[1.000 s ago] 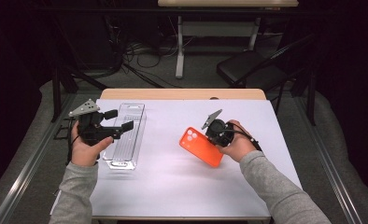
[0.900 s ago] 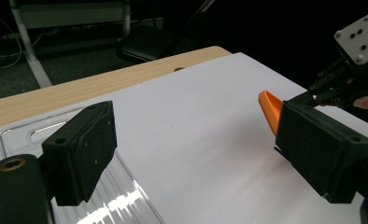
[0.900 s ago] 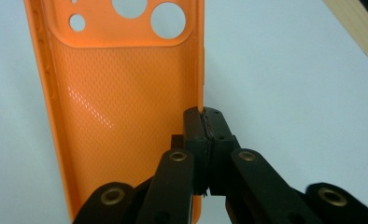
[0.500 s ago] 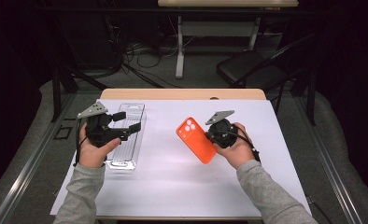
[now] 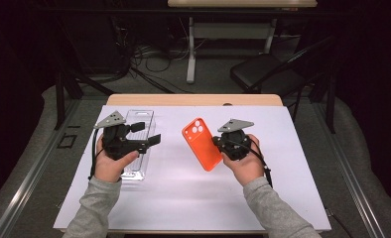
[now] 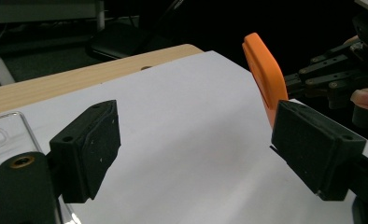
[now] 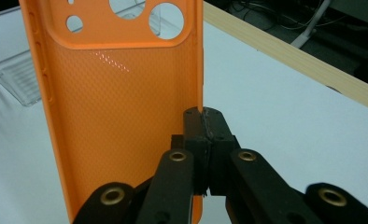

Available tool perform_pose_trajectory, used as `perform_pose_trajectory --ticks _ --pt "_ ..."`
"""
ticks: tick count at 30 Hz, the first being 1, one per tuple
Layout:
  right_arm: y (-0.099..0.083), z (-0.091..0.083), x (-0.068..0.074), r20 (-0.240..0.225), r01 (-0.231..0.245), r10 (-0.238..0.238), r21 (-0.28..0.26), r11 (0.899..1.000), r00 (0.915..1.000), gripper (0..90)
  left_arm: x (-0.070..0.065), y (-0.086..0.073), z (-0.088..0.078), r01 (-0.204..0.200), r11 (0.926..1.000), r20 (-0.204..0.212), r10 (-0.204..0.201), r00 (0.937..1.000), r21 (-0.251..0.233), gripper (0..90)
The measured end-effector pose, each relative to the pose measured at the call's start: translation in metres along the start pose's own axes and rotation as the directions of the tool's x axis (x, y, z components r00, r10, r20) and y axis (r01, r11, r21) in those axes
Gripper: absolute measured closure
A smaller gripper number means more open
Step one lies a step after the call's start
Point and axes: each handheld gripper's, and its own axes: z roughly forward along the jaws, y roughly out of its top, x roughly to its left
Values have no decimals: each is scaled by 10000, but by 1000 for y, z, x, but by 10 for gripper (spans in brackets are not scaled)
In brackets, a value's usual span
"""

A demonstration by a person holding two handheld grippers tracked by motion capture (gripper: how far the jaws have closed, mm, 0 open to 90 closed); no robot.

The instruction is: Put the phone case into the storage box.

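Desk (image 5: 193, 99), wooden top, covered almost edge to edge by a white sheet (image 5: 193, 198); bare wood shows as a strip along the far edge.

Clear plastic tray (image 5: 140, 119) lies flat near the desk's left edge, long side running from far toward near. Partly hidden under the left hand.

Orange phone case (image 5: 202, 144), lifted off the sheet around the middle of the desk, tilted, camera cut-outs at its far end. In the right gripper view its hollow inner side faces the camera.

Left gripper (image 5: 147, 133) hovers over the tray, pointing toward the case. Jaws stand apart, nothing between the pads (image 6: 91, 147).

Right gripper (image 5: 216, 143) toward the right of the desk's middle, jaws pressed together on one long edge of the case, pinching its rim.
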Motion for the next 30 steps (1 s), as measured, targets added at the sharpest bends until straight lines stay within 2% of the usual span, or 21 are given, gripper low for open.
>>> perform_pose_trajectory --ticks 6,11,16,24,30 --pt "1 -1 4 47 -415 418 -422 9982 9991 898 -8 -2 7 -45 10000 353 42 9994 76 173" --pt "1 -1 5 55 -607 611 -594 9964 9981 897 -13 -4 11 95 9999 682 -101 9976 102 215" --pt "2 0 6 35 -811 815 -735 9940 9967 897 -17 -7 16 266 9994 837 -283 9961 209 270" --pt "4 1 9 -8 -926 930 -1004 9906 9957 897 -22 -10 22 436 9980 1212 -489 9914 460 339" --pt "5 2 13 -60 -956 955 -1079 9896 9954 897 -28 -12 29 341 9967 1449 -445 9884 732 366"
